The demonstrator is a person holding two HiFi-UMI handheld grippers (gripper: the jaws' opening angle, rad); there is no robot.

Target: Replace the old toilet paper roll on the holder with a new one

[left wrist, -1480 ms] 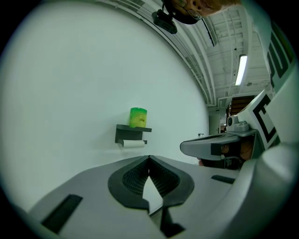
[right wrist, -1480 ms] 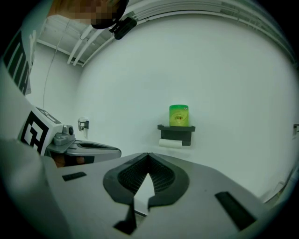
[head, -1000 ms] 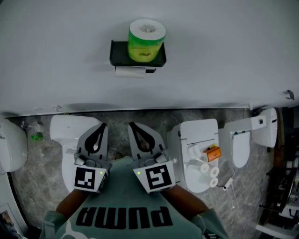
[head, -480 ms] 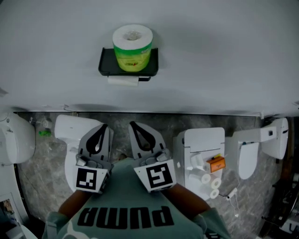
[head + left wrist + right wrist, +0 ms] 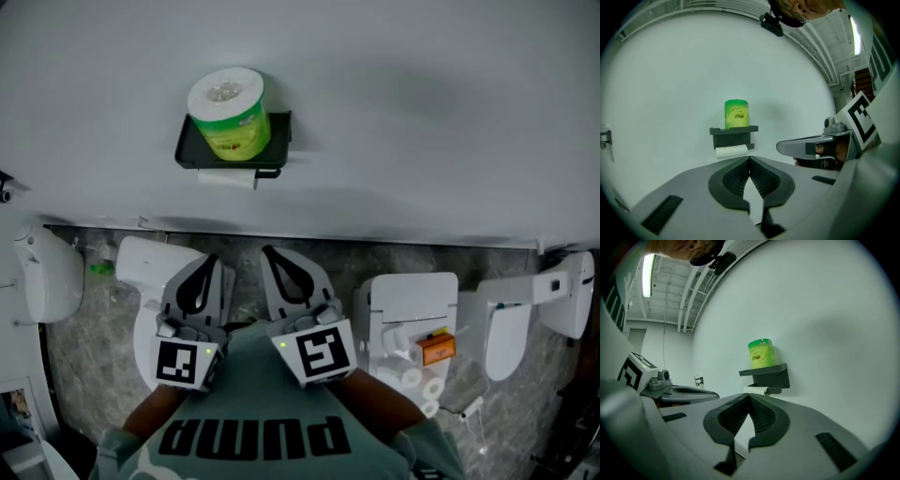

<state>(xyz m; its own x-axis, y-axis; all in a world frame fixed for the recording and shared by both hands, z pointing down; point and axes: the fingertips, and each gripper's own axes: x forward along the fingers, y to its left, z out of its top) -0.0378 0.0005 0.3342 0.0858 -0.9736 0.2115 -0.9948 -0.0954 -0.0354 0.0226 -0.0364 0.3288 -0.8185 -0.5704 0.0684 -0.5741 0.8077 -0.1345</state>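
Observation:
A black wall holder [image 5: 190, 153] hangs on the white wall. On its shelf stands a new roll in green wrapping [image 5: 228, 111]. Under the shelf sits the old white roll [image 5: 227, 178]. Both show again in the left gripper view, the green roll [image 5: 736, 113] above the white roll [image 5: 731, 151], and in the right gripper view the green roll [image 5: 761, 353] tops the holder [image 5: 771, 375]. My left gripper [image 5: 212, 262] and right gripper [image 5: 267, 254] are held side by side below the holder, well short of it. Both are shut with nothing between the jaws.
Below the wall, on a marbled floor, stand several white toilet fixtures [image 5: 155, 267], one [image 5: 410, 309] carrying an orange box [image 5: 438, 347] and small white rolls. A white unit [image 5: 49, 277] is at the left edge. The person's green shirt fills the bottom of the head view.
The holder and rolls have slid left and lower in the head view as the view shifted right. Both grippers stay shut and side by side.

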